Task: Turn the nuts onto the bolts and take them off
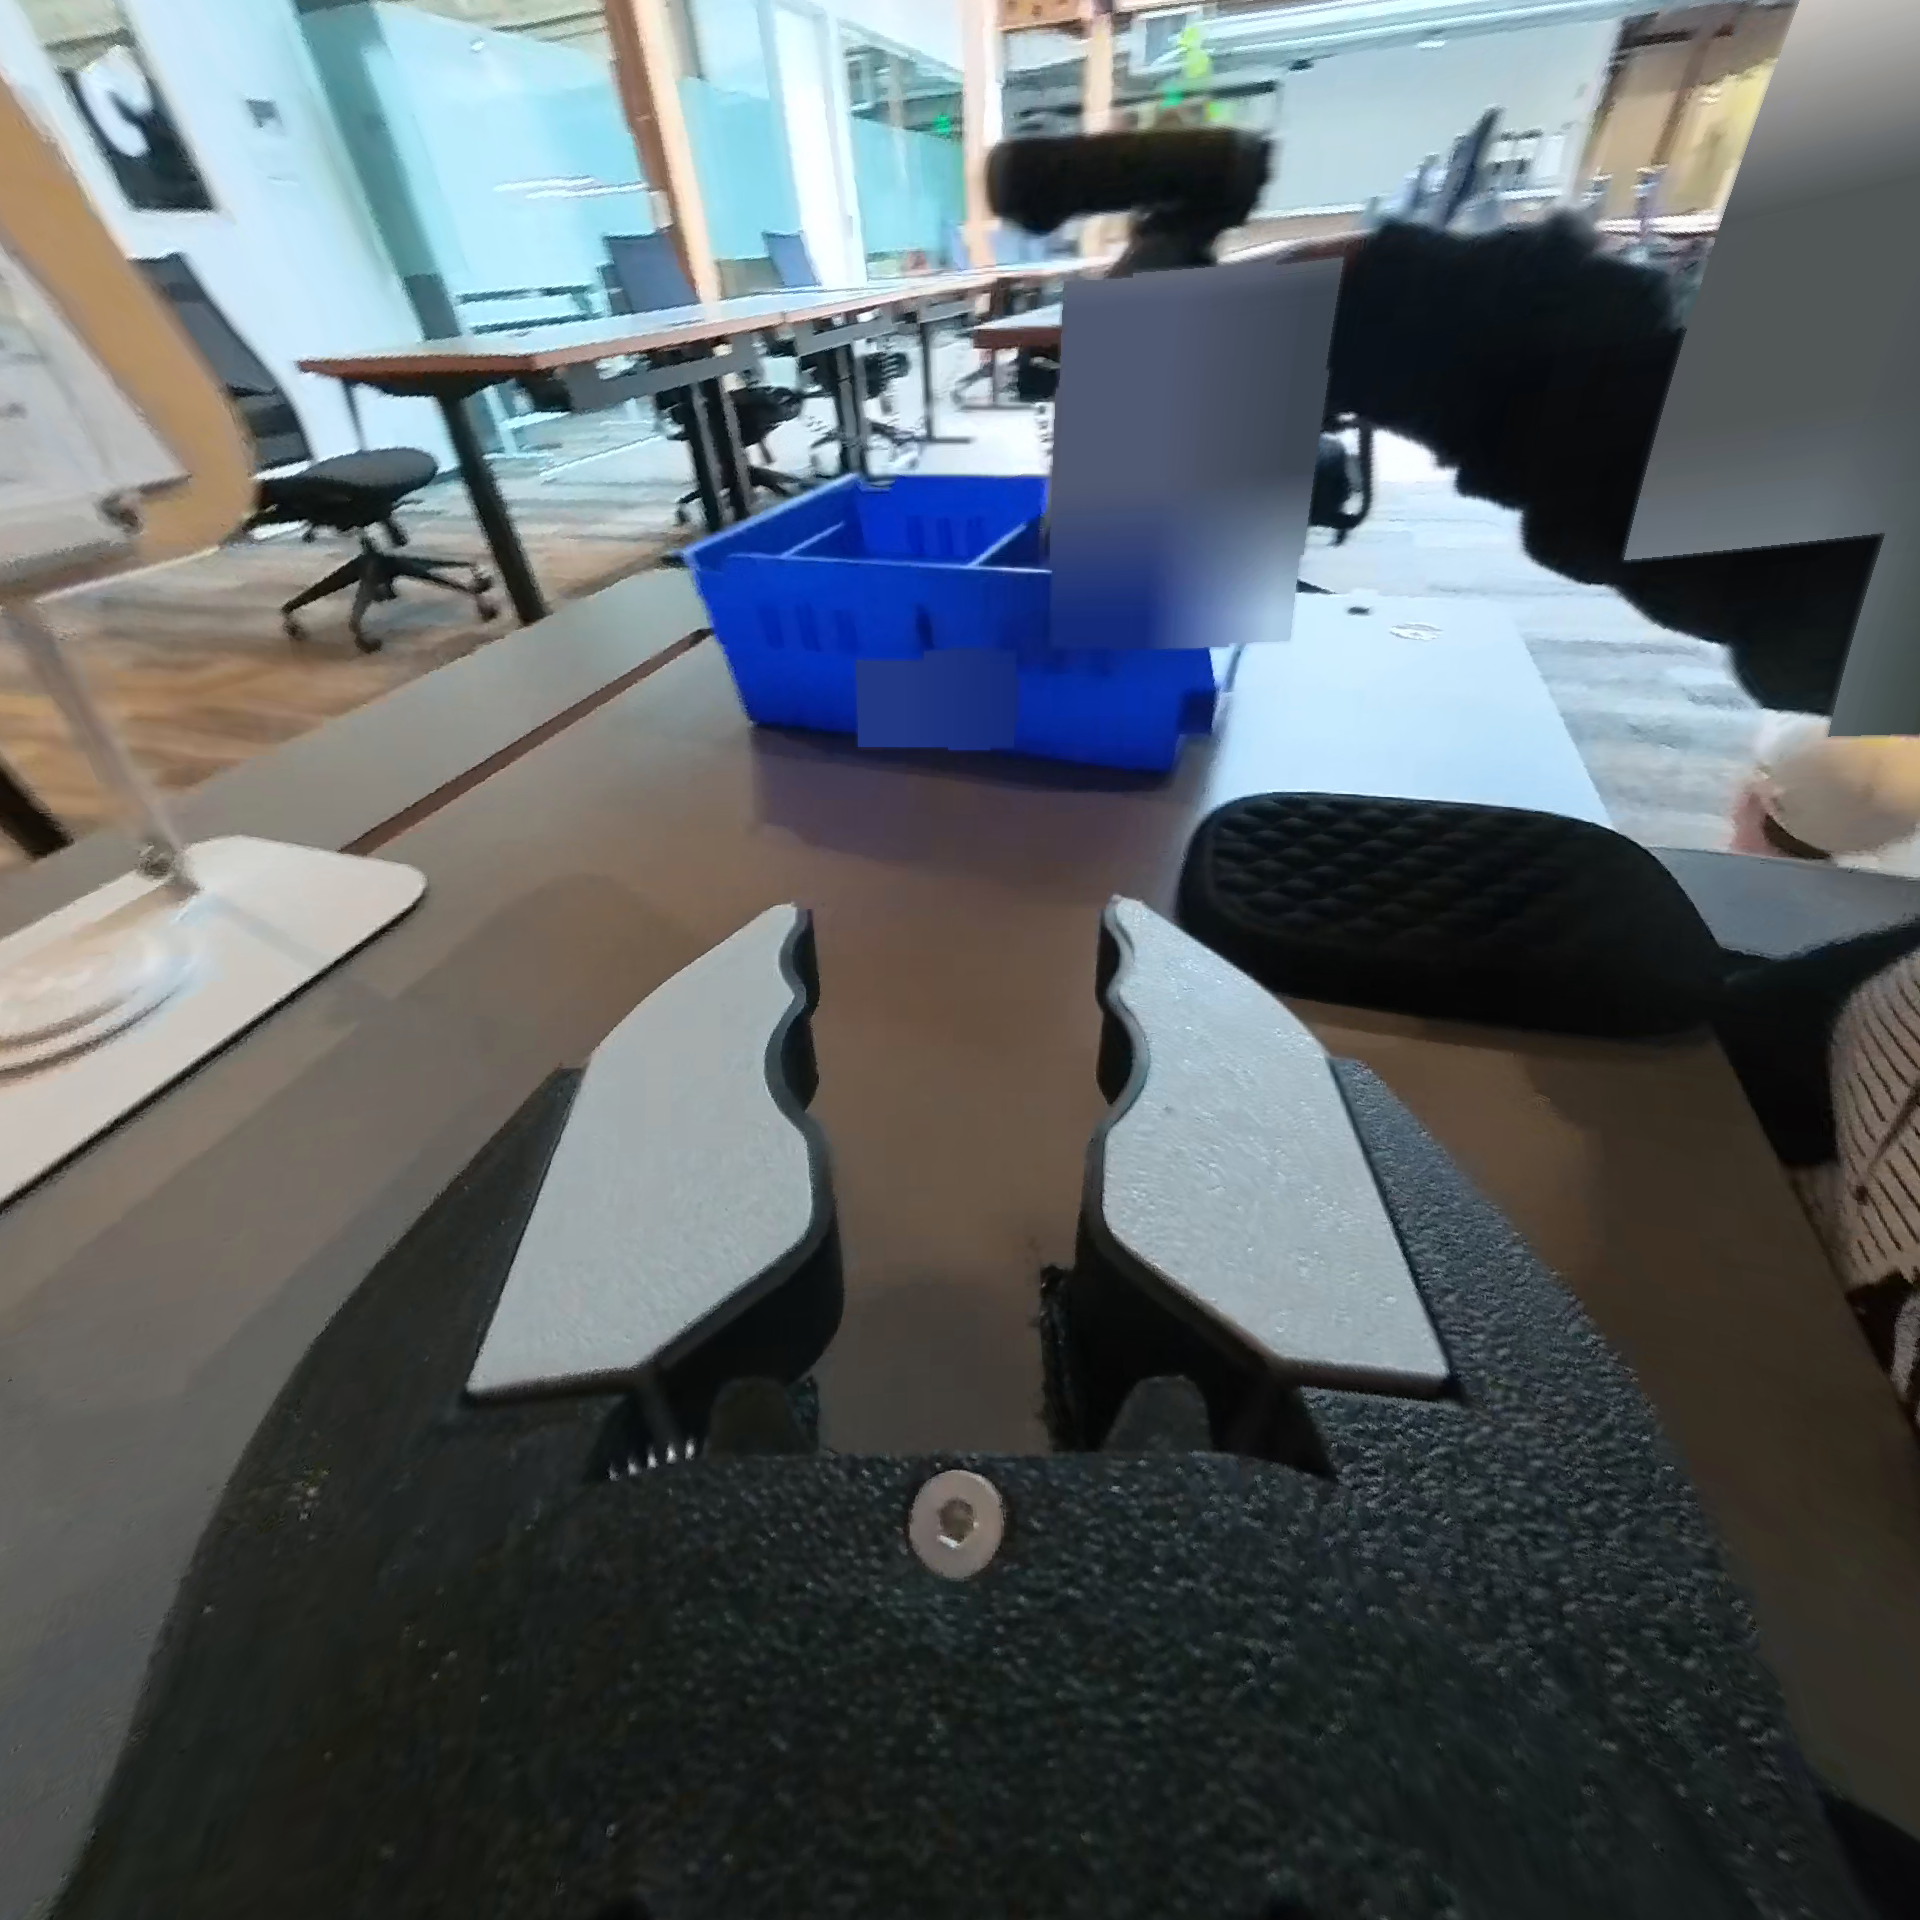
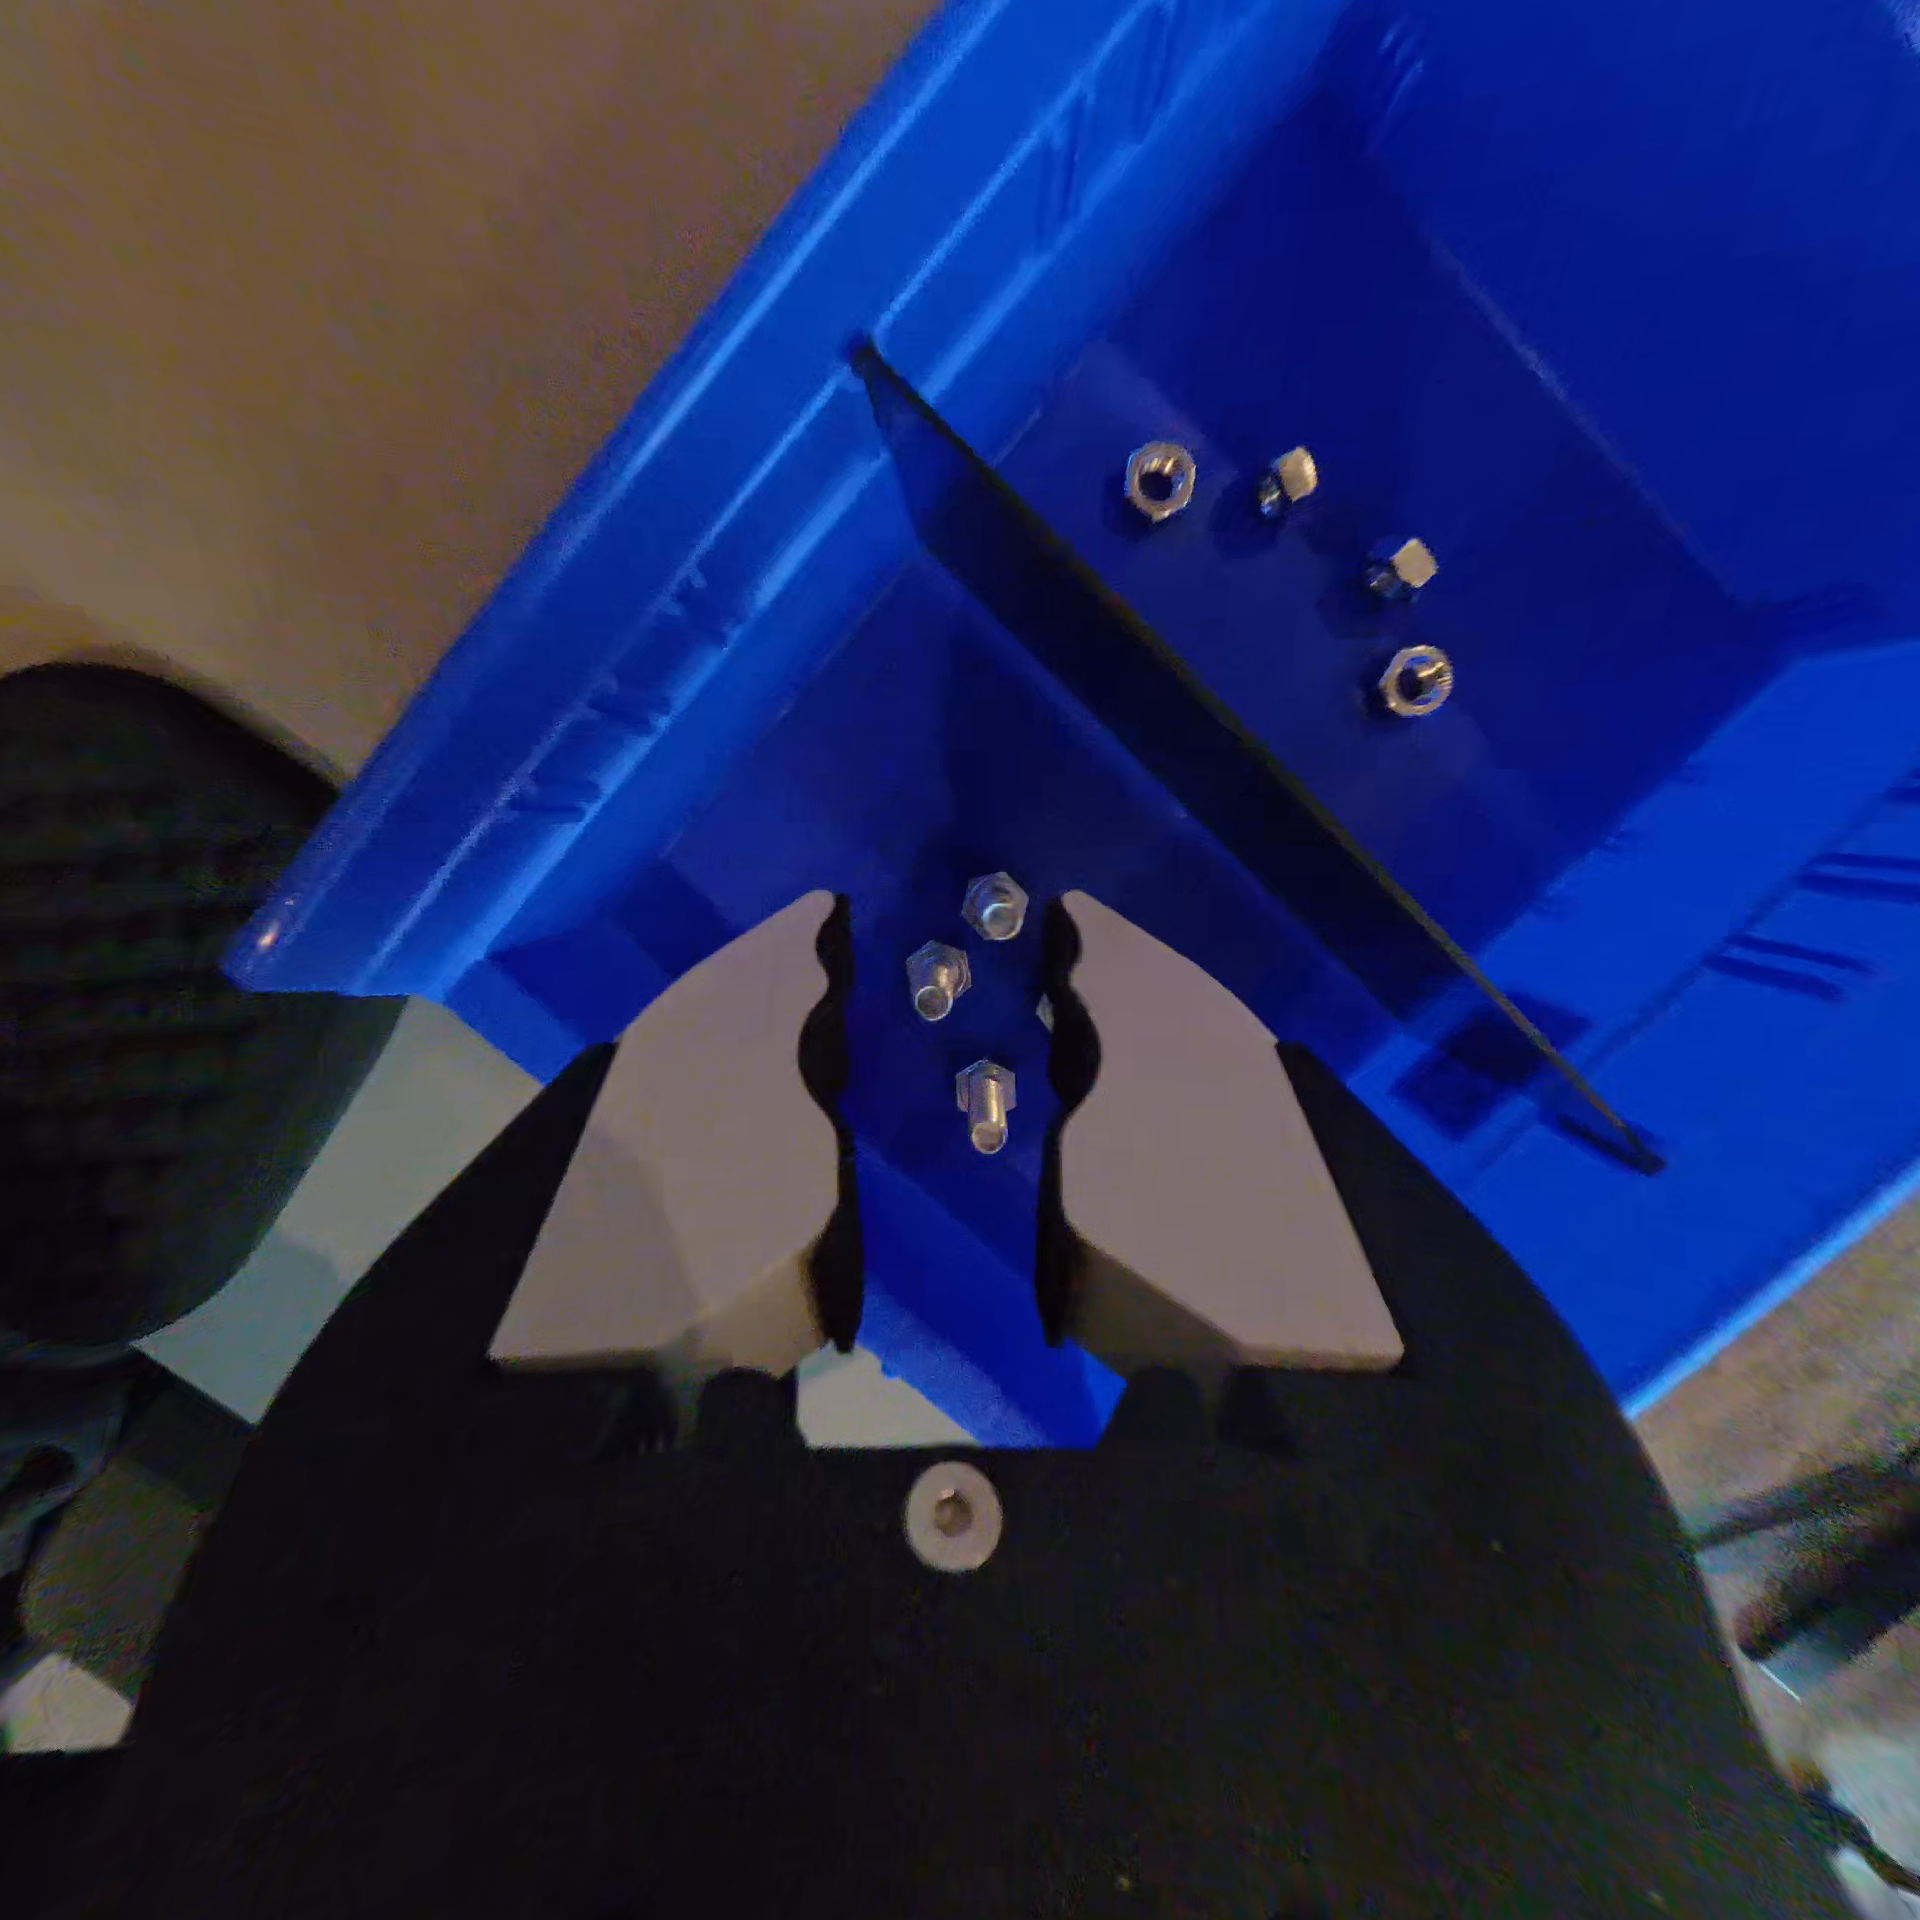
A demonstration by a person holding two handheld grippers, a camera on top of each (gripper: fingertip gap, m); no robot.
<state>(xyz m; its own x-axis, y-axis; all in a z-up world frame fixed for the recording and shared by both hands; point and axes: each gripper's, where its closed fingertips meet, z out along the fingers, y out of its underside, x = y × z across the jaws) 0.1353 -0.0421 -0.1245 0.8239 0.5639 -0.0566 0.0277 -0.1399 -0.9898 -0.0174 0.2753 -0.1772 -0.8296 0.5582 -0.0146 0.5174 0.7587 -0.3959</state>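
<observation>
A blue divided bin [image 1: 831,613] stands on the dark table, ahead of my left gripper [image 1: 954,920], which is open, empty and low over the table. In the right wrist view my right gripper [image 2: 948,904] is open and points down into the blue bin [image 2: 644,665]. Three bolts stand head-down in the near compartment between its fingers: one [image 2: 994,906], one [image 2: 936,979] and one [image 2: 985,1103]. Several nuts lie beyond the dark divider [image 2: 1195,707], such as one [image 2: 1160,478] and one [image 2: 1414,677]. No bolt is gripped.
A black mesh pad [image 1: 1444,914] lies right of my left gripper. A clear stand on a silver base [image 1: 208,945] is at the left. A black-sleeved arm [image 1: 1538,343] reaches over the bin. Office desks and chairs stand behind. Tip to tip, the grippers are about 35 cm apart.
</observation>
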